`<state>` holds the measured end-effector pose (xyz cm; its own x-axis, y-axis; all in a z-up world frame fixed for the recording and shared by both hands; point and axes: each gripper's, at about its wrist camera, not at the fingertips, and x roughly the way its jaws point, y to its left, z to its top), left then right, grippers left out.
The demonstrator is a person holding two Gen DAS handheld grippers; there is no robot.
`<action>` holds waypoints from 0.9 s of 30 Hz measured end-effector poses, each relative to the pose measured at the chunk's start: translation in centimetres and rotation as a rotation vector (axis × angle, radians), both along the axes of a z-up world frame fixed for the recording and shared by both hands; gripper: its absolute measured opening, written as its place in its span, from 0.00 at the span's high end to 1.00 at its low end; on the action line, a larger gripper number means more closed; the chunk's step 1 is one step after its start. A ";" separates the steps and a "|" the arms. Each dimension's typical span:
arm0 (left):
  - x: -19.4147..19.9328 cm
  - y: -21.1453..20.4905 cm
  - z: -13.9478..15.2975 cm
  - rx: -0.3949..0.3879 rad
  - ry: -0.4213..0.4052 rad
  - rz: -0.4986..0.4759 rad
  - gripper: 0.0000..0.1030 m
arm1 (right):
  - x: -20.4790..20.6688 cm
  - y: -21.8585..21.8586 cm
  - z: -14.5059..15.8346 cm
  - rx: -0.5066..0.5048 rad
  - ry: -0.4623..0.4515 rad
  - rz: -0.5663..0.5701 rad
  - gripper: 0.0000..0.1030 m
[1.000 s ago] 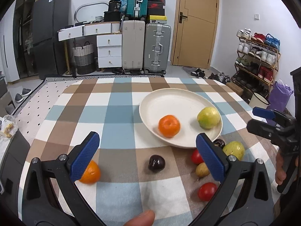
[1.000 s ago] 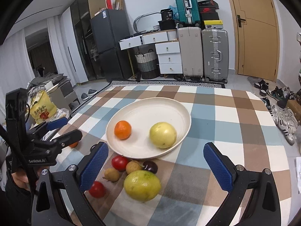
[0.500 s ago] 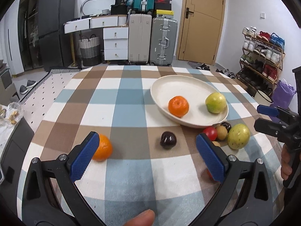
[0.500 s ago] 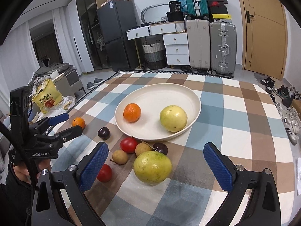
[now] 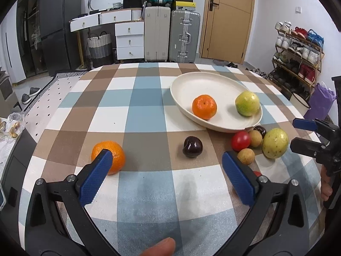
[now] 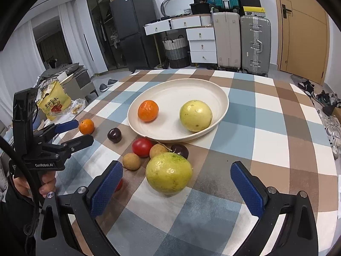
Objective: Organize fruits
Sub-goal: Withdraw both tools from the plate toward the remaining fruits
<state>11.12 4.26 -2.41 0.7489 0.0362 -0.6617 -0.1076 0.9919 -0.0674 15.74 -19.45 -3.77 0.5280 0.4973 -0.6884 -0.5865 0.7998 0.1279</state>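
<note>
Fruits are partly sorted: an orange (image 5: 204,106) and a green-yellow fruit (image 5: 247,103) lie in the cream plate (image 5: 185,85).

Left wrist view: left gripper (image 5: 167,162) has jaws wide apart, holding nothing. A loose mandarin (image 5: 110,154) sits just beyond its left finger, a dark plum (image 5: 192,146) ahead. Judged step: approach to a loose fruit; next, centre the jaws on one.

Right wrist view: right gripper (image 6: 176,173) is likewise spread and empty, a large guava (image 6: 168,172) between its fingers. A tomato (image 6: 142,147) and small brown fruits crowd it on the desk (image 6: 277,132).
</note>
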 end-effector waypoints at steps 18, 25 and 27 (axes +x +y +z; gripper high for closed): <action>0.4 -1.4 -0.8 -0.019 0.049 -0.094 0.01 | 0.0 1.5 -1.9 -0.050 0.068 0.053 0.01; 0.3 -2.7 -1.1 -0.029 0.077 -0.156 0.01 | 0.8 1.5 -2.2 -0.011 0.110 0.039 0.12; 0.3 -3.0 -1.2 -0.031 0.086 -0.172 0.01 | 1.0 1.6 -2.4 -0.023 0.115 0.026 0.18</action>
<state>11.42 1.31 -3.64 0.6829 -0.1094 -0.7223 0.0570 0.9937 -0.0966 16.70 -17.88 -6.20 0.4318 0.4935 -0.7550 -0.5898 0.7878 0.1776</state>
